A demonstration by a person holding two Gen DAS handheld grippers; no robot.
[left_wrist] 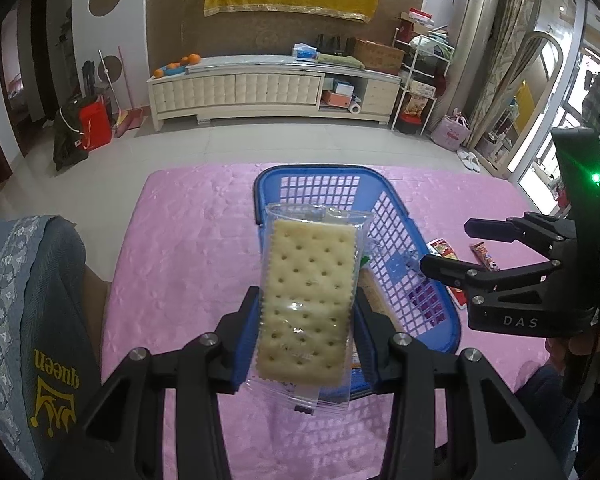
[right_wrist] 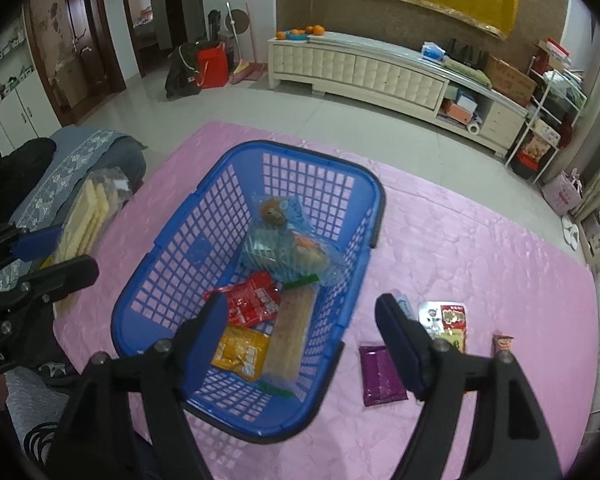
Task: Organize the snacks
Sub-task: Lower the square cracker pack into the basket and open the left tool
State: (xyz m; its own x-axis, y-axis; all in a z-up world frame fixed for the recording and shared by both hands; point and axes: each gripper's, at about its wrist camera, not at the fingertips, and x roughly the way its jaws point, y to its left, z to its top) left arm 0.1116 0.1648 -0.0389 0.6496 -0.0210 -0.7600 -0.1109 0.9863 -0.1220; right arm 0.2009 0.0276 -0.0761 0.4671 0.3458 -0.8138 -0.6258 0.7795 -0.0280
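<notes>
A clear-wrapped cracker packet (left_wrist: 307,300) is clamped between the blue pads of the left gripper (left_wrist: 306,336), its upper half standing free above the near rim of the blue basket (left_wrist: 384,184). In the right wrist view the same packet (right_wrist: 85,216) is seen edge-on at the far left, held above the pink table cover (right_wrist: 480,240) and clear of the basket's left wall (right_wrist: 172,240).

The right gripper (right_wrist: 300,328) is seen spread wide, nothing between its fingers; it is poised over the basket's near right corner, one finger (right_wrist: 208,332) above the inside and the other (right_wrist: 400,344) outside the rim.

Inside the basket lie a red packet (right_wrist: 256,300), a yellow packet (right_wrist: 240,350), a long cracker sleeve (right_wrist: 290,336) and, toward the far end, a heap of clear-wrapped snacks (right_wrist: 288,244). The basket's floor near the left wall is left bare.

On the cover to the right of the basket, a purple packet (right_wrist: 382,376) lies just beside the rim, a red-and-white packet (right_wrist: 448,320) a little beyond it, and a brown bar (right_wrist: 500,346) farther right. Open pink cover is seen past these to the table's far and right edges. A grey cushion (left_wrist: 20,300) borders the table's left edge.
</notes>
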